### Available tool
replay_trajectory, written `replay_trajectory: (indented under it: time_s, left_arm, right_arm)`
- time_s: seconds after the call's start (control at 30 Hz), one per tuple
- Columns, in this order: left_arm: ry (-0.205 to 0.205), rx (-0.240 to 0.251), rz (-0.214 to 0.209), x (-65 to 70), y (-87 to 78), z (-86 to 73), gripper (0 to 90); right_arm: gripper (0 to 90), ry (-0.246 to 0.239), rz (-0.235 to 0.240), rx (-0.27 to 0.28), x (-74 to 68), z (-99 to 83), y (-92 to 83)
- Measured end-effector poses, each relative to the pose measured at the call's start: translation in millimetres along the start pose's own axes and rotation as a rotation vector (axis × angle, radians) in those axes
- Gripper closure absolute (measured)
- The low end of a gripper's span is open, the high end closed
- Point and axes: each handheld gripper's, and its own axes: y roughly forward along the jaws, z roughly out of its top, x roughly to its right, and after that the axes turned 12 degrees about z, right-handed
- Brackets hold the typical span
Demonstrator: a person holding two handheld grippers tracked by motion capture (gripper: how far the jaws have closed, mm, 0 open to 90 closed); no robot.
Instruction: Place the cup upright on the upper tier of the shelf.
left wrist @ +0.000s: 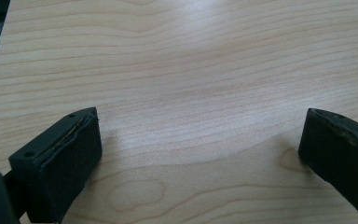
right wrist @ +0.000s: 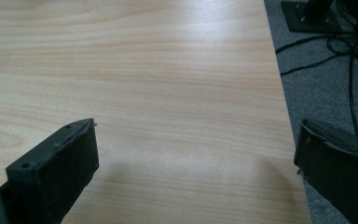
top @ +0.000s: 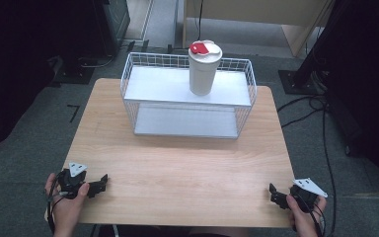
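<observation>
A white cup (top: 204,69) with a white lid and a red tab stands upright on the top shelf of a white wire rack (top: 137,76) at the far side of the wooden table (top: 177,163). My left gripper (top: 100,184) rests at the table's near left corner, held in a hand, jaws wide apart over bare wood (left wrist: 200,121). At the near right corner my right gripper (top: 274,193) is likewise open, with only tabletop between its jaws (right wrist: 196,130).
The rack has a lower shelf (top: 185,122) with nothing on it. Black cables (top: 321,113) run over the grey floor to the right of the table, and dark stands sit at the back left and right. The table's right edge (right wrist: 284,107) lies close to my right gripper.
</observation>
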Motion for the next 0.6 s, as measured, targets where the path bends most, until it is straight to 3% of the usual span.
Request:
replay_trajectory:
  time_s: [0.1, 0.23, 0.6]
  left_arm:
    - [-0.001, 0.0, 0.0, 0.0, 0.0, 0.0, 0.0]
    - [0.0, 0.0, 0.0, 0.0, 0.0, 0.1, 0.0]
    - [0.0, 0.0, 0.0, 0.0, 0.0, 0.0, 0.0]
  right_arm:
    - [0.0, -0.005, 0.021, -0.049, -0.6, -3.8, 3.1]
    - [0.0, -0.022, 0.031, -0.004, -0.6, -13.2, -1.7]
    - [0.0, -0.029, 0.043, -0.013, -0.6, -11.9, -1.1]
